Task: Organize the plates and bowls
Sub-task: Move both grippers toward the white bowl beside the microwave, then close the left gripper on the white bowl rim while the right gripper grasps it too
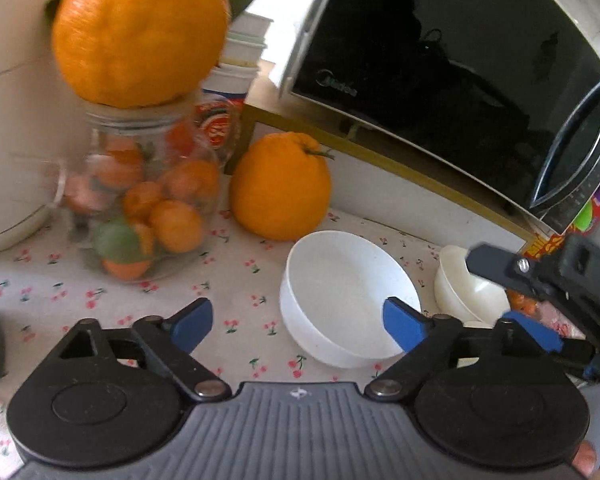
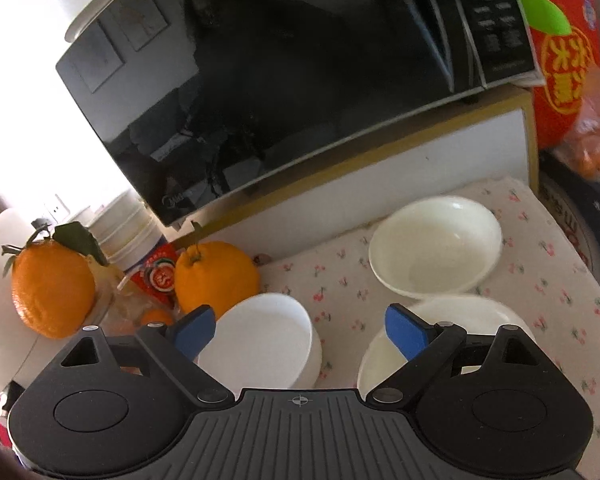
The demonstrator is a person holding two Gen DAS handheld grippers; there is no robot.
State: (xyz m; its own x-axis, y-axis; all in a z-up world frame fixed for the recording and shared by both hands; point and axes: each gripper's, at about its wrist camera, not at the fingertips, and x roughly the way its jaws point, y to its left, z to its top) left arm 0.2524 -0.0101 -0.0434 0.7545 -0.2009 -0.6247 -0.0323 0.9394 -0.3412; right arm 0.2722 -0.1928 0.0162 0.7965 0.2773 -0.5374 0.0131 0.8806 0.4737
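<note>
- Two grippers, both spread wide and empty: left gripper (image 1: pixel 298 322) low over the cherry-print cloth (image 1: pixel 236 280), right gripper (image 2: pixel 299 330) above the dishes.
- White bowl (image 1: pixel 350 292) sits on the cloth partly between the left fingers; likely next pick.
- Right wrist view: that white bowl (image 2: pixel 268 344) lower left, a shallow plate (image 2: pixel 452 328) under the right finger, a wide bowl (image 2: pixel 436 244) beyond. All apart, nothing stacked yet.
- Cream dish (image 1: pixel 466 284) near the right gripper (image 1: pixel 540 280); bowl or plate unclear, partly hidden.
- Behind: orange (image 1: pixel 280 186), fruit jar (image 1: pixel 148 200), microwave (image 2: pixel 284 80) on its stand.
</note>
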